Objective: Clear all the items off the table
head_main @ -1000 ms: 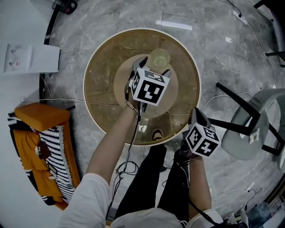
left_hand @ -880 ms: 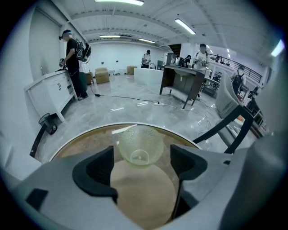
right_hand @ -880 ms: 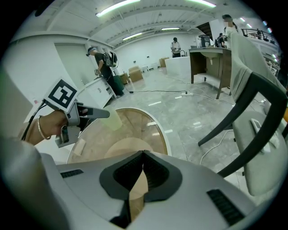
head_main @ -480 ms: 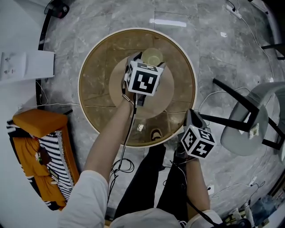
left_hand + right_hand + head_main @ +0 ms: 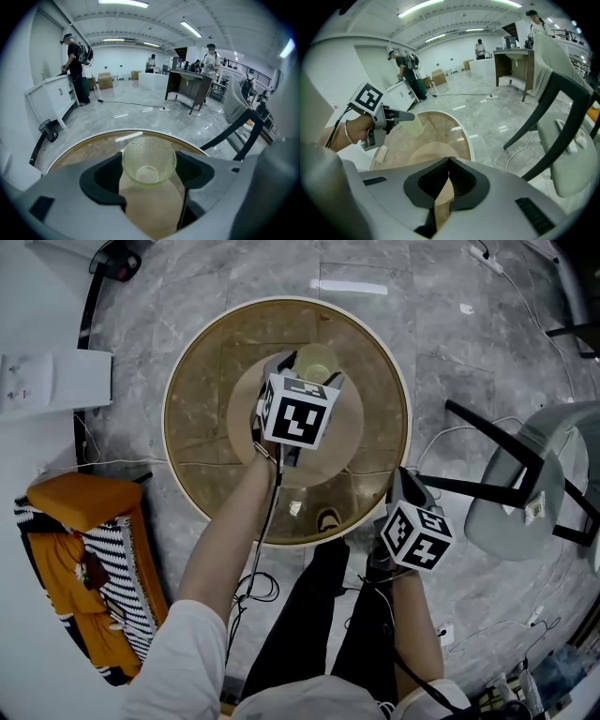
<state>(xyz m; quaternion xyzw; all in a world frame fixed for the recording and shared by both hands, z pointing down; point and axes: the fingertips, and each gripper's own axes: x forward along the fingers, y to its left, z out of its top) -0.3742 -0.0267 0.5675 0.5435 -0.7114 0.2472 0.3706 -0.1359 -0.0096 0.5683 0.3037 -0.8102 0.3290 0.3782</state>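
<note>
The glass (image 5: 149, 159) is standing upright, mouth up, near the middle of the round bench (image 5: 197, 427), over the pale disc under the top. The left tool (image 5: 309, 369) is reaching over it from the person's side and pointing steeply down, so the glass is sitting directly between its jaws rather than ahead of them. Those jaws have just been closing, and the pads are now appearing to touch the dimpled wall on both sides just below the rim, so the tool is gripping the glass. The glass looks to be resting on the bench, not yet lifted. Its long axis is running vertically, across the line of the jaws, which suits a straight upward lift. The right tool (image 5: 449, 164) is hanging at the bench's near edge, well apart from the glass, with its jaws clenched together on nothing. The left hand is clearly the nearer one.
</note>
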